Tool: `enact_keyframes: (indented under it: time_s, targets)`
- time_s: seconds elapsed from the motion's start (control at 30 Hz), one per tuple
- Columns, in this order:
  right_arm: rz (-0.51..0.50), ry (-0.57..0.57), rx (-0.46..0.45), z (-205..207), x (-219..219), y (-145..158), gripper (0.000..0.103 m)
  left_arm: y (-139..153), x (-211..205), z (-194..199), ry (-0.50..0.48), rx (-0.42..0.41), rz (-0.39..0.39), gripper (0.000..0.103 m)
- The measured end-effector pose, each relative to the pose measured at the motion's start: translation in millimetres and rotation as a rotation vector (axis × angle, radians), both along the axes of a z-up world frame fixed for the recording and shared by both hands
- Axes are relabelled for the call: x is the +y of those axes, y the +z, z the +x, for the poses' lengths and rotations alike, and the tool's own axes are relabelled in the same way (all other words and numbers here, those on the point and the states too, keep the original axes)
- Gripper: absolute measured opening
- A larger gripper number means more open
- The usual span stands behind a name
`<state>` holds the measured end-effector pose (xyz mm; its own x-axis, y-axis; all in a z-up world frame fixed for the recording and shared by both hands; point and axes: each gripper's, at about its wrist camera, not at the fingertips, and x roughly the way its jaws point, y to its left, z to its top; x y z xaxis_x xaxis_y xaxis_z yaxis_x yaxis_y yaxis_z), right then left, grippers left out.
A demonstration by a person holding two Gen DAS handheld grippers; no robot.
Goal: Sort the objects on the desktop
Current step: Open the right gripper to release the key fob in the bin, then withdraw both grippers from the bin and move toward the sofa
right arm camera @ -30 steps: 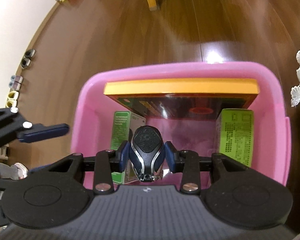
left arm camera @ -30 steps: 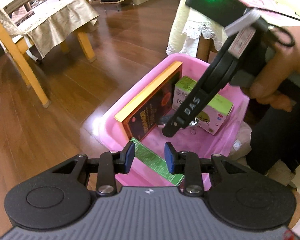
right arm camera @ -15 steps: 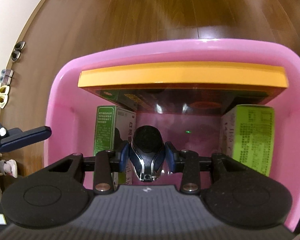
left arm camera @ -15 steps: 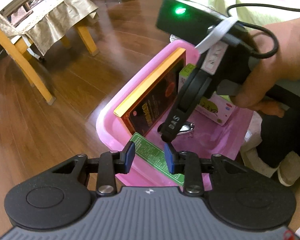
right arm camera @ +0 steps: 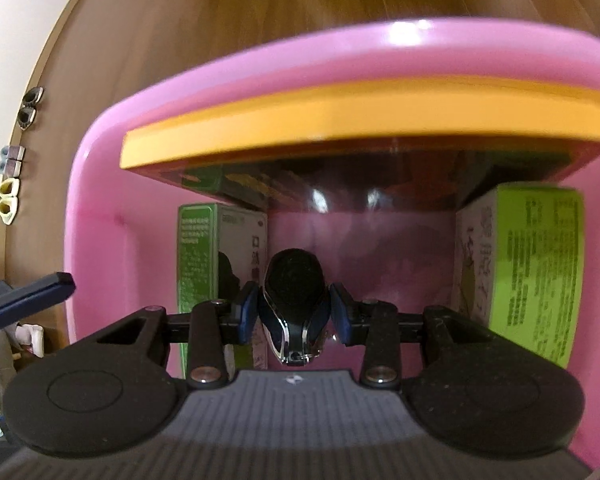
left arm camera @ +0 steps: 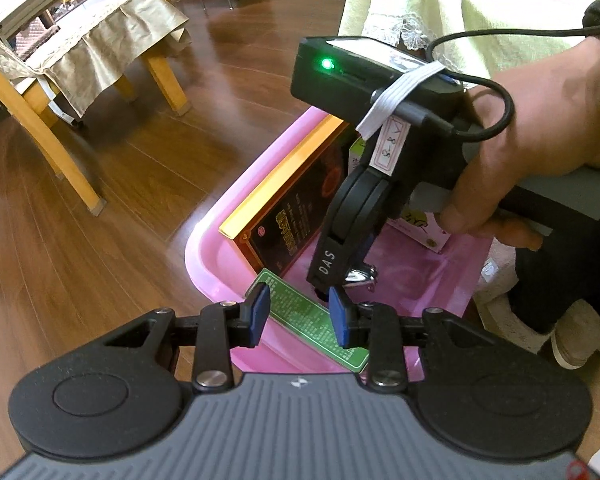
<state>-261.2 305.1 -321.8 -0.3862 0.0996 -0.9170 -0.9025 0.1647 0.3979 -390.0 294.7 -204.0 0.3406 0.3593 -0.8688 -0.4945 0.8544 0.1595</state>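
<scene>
A pink basin (left arm camera: 204,256) is sitting on the wooden floor (left arm camera: 100,240), and its near rim is being cut off by the left gripper's body in the left wrist view. Inside it, a large orange-edged box (right arm camera: 364,120) is leaning against the far wall; its dark glossy face carries yellow print that is too blurred to read. A green-and-white box (right arm camera: 198,256) is standing at the left side of the basin and a lime-green box (right arm camera: 540,272) at the right, both covered in small print that cannot be made out. A hand (left arm camera: 540,148) is gripping the right gripper's handle from the right and tilting the tool steeply down into the basin; one finger arm is showing the letters "DAS", a white tag on the body is bearing handwriting that is hard to read, and a green light is glowing on top. The right gripper (right arm camera: 294,312) is clamping its blue fingers (right arm camera: 247,314) on a black-and-chrome car key fob (right arm camera: 294,300), which is hanging low inside the basin between the two green boxes; whether it is touching the bottom cannot be told. The left gripper (left arm camera: 300,312) is hovering at the basin's near edge with its fingers narrowly apart and gripping nothing.
</scene>
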Motion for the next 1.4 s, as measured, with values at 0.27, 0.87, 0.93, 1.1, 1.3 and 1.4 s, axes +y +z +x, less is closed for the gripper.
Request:
enact_keyframes:
  time_s: [0.27,0.87,0.93,1.1,1.3,1.4]
  targets:
    - [0.020,0.007,-0.005,3,-4,8,0.035,4,-16,-1,-0.009,0.001,0.006,0.039]
    - [0.243,-0.171,-0.130,51,-54,93,0.069,19,-50,9,-0.044,-0.001,0.050,0.042]
    - [0.297,-0.206,-0.151,57,-66,112,0.071,22,-52,11,-0.049,-0.003,0.054,0.042]
    - [0.413,-0.312,-0.213,77,-100,155,0.085,28,-60,17,-0.064,0.004,0.066,0.046]
    - [0.445,-0.434,-0.236,104,-146,176,0.090,37,-67,33,-0.077,-0.003,0.065,0.054]
    - [0.438,-0.477,-0.228,113,-160,169,0.092,40,-67,45,-0.066,-0.001,0.060,0.059]
